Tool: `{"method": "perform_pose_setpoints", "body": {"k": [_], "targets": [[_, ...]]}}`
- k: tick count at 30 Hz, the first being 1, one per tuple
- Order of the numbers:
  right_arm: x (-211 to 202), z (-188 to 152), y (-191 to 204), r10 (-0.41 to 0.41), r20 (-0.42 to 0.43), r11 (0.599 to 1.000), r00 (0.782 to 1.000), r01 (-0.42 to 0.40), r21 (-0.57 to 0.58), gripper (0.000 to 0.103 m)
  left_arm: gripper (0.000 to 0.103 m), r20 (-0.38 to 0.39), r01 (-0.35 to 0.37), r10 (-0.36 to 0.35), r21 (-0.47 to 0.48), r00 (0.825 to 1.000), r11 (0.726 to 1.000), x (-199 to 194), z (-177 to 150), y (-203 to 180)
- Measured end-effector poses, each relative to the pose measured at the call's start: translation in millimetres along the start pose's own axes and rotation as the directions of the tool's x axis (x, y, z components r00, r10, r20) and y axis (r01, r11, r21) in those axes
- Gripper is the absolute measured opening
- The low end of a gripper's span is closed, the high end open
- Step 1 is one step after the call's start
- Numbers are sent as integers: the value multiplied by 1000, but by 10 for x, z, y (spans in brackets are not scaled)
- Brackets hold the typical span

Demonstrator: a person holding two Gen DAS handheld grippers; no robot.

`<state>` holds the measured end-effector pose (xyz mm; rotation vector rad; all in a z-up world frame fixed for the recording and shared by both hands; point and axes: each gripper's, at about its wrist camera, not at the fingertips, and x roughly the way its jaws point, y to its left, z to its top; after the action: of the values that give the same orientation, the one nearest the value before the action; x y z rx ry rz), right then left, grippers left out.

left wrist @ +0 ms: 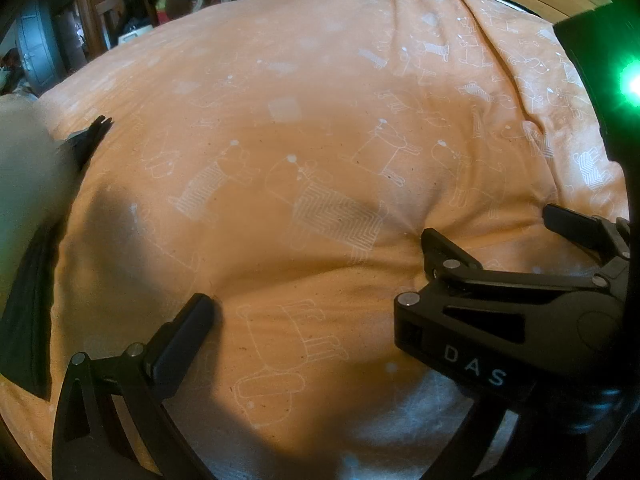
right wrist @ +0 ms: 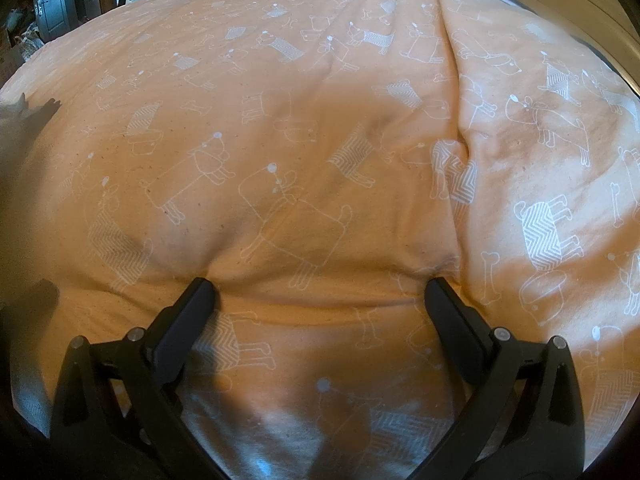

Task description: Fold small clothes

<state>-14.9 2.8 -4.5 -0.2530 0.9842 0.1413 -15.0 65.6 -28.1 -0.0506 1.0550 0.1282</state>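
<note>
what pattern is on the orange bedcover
White line-drawn dogs, some with zigzag-striped bodies, plus small bones, on the orange bedcover. Clearest in the right wrist view.

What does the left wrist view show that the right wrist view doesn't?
Only the left wrist view shows the right tongs from outside, open and pressing into the bedspread, plus a green light and a dark cloth at the left edge. Only the right wrist view shows a long crease down the bedspread's right side. Both show open tongs on the orange dog-print bedspread and room clutter beyond; the left tongs are open too.
</note>
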Motion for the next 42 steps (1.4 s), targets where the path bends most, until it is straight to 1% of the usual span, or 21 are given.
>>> {"method": "perform_pose_setpoints", "body": {"k": [42], "targets": [[7,-23,24,-16,-19,1000,1000,16,-16,103,103,2,-1,1,1,1000,1000,8,7,10]]}}
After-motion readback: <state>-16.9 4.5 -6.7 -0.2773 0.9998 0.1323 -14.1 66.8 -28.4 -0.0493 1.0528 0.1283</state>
